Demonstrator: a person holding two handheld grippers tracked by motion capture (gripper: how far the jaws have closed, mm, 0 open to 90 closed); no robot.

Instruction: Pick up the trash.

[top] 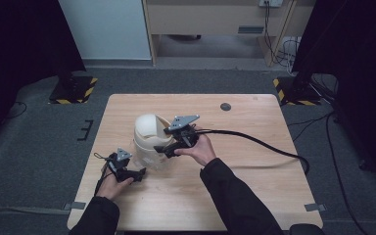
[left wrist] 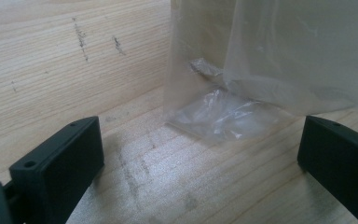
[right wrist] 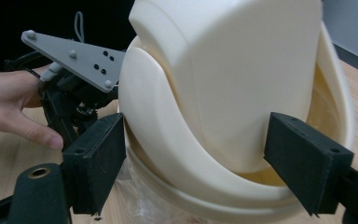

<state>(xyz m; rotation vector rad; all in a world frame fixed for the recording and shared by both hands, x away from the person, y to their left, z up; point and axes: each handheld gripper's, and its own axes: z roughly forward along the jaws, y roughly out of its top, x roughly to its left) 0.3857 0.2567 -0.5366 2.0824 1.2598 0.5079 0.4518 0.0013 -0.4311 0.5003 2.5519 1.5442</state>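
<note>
A cream bin (top: 147,131) with a domed swing lid (right wrist: 233,79) stands left of the table's middle, over a clear plastic bag (left wrist: 223,112) that spreads at its foot. My right gripper (top: 165,146) reaches the bin from the right. In the right gripper view its gripper (right wrist: 196,154) straddles the lid, jaws wide, with the pads right beside the lid's sides and no visible squeeze. My left gripper (top: 139,174) rests low on the table in front of the bin. The left gripper (left wrist: 200,158) is open there, with bare wood between its jaws and the bag's edge just ahead.
The wooden table (top: 254,186) has free room to the right and at the front. A small dark disc (top: 225,106) lies near its far edge. A black cable (top: 274,148) trails right from the right gripper. Black stands with striped bases (top: 73,90) flank the table on the floor.
</note>
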